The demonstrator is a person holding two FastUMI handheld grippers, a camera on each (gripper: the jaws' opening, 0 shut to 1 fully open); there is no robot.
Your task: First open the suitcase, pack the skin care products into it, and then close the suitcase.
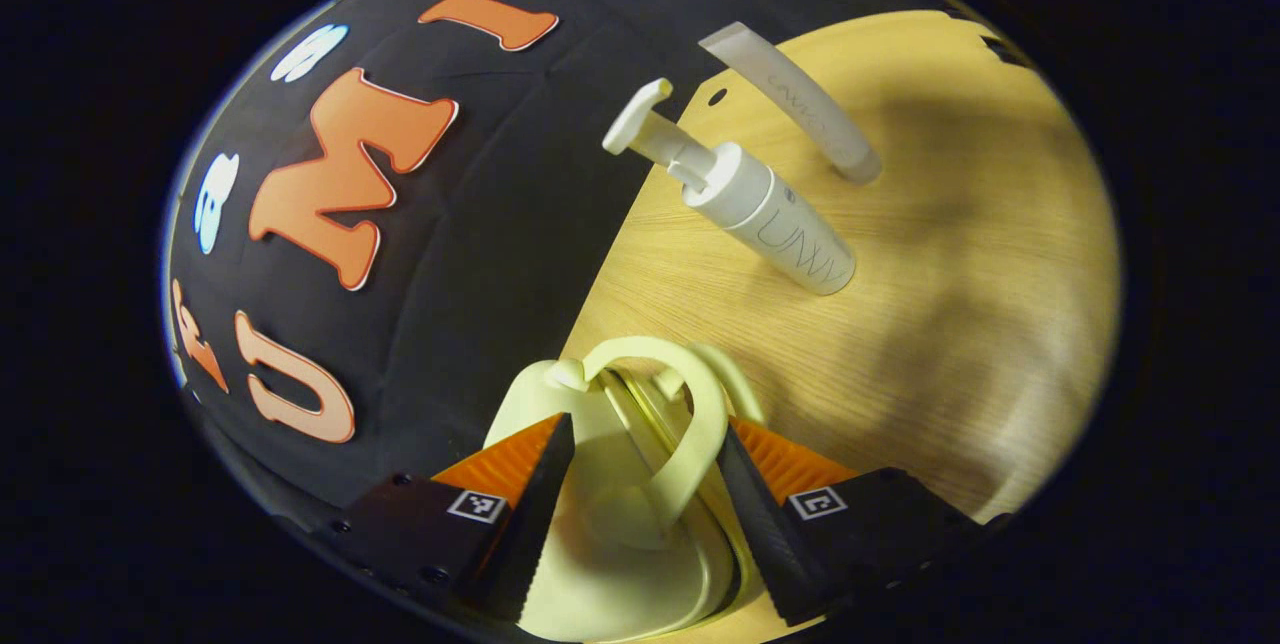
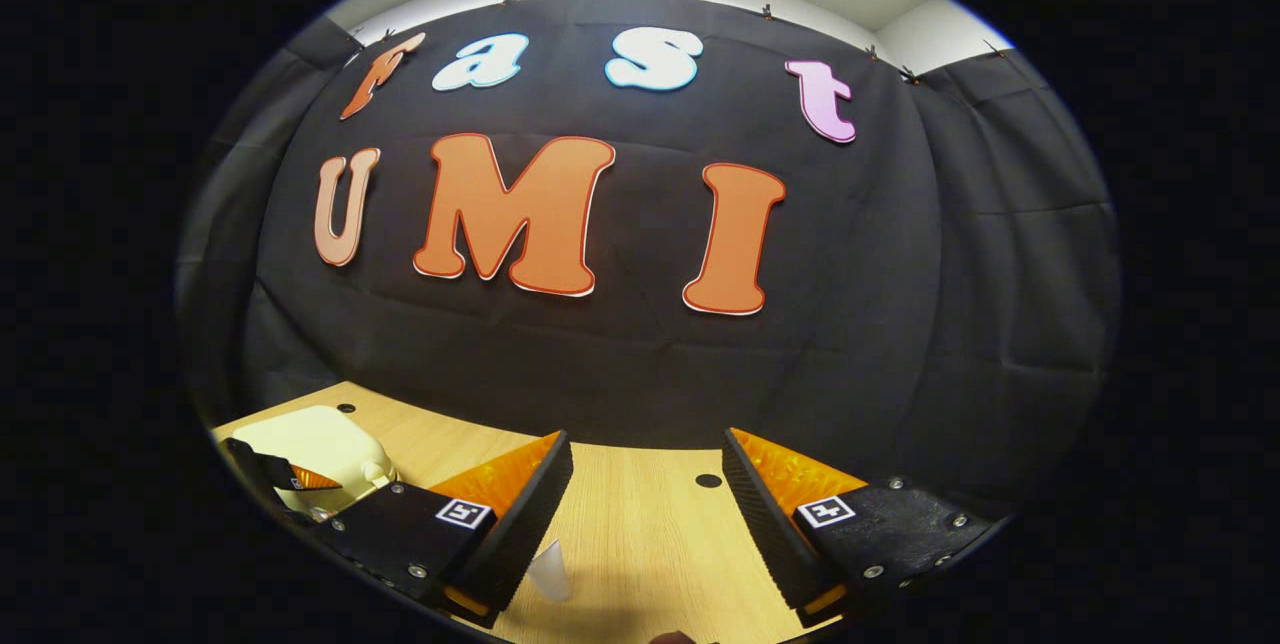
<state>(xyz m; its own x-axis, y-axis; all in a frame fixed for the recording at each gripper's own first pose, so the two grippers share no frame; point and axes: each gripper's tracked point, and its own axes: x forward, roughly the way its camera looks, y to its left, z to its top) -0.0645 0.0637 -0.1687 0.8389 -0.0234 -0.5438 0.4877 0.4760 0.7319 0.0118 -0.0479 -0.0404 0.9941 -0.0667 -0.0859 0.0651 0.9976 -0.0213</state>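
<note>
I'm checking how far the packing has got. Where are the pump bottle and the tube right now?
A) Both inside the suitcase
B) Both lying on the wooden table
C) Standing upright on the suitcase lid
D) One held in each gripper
B: in the left gripper view the pump bottle and the tube lie on their sides on the wooden table, beyond the pale yellow suitcase.

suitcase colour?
Pale cream-yellow suitcase, handle included; clearest in the left gripper view, between the open left gripper.

suitcase (image 1: 610, 484): near on the table (image 1: 950, 344)
pump bottle (image 1: 745, 199): lying beyond it
tube (image 1: 800, 104): farther, just right of the bottle
</note>
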